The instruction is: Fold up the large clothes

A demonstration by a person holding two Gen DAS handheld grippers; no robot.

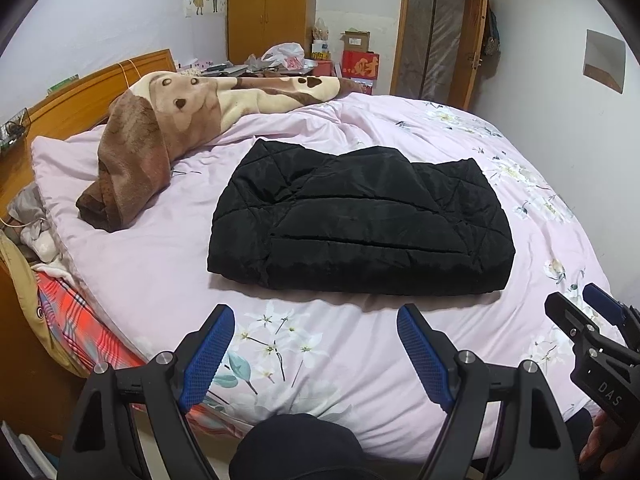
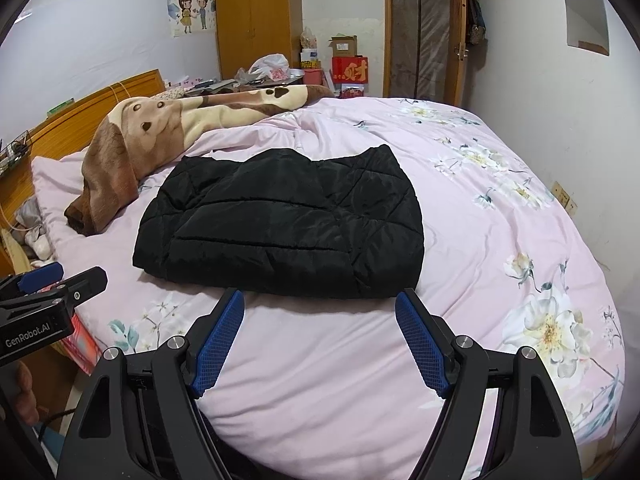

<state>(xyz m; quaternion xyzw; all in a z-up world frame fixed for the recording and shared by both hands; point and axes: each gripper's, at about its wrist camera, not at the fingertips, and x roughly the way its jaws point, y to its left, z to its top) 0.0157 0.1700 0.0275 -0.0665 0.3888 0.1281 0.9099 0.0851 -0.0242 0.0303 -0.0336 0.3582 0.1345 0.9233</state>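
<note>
The bed (image 1: 400, 408) fills most of both views, covered with a pink quilt with printed flowers. At its far left lies a brown and cream blanket (image 1: 160, 136), bunched up near the wooden headboard (image 1: 80, 96).

In the middle of the bed lies the black quilted jacket (image 1: 360, 220). It looks already folded into a thick, compact rectangle, so I judge the folding is close to finished or done. Its long axis runs from left to right across the bed, and its near edge is almost parallel to the near edge of the bed.

The jacket is straight ahead of both grippers, on the far side of them, and neither one touches it. The left gripper (image 1: 316, 354) has its jaws wide apart with nothing between them; it hangs over bare quilt, apart from the near edge of the jacket. The right gripper (image 2: 320, 332) is also wide apart and empty, and in its own view its fingertips reach just up to the near edge of the jacket, so I judge it the nearer one. For one more fold, each gripper would take a near corner of the jacket.
</note>
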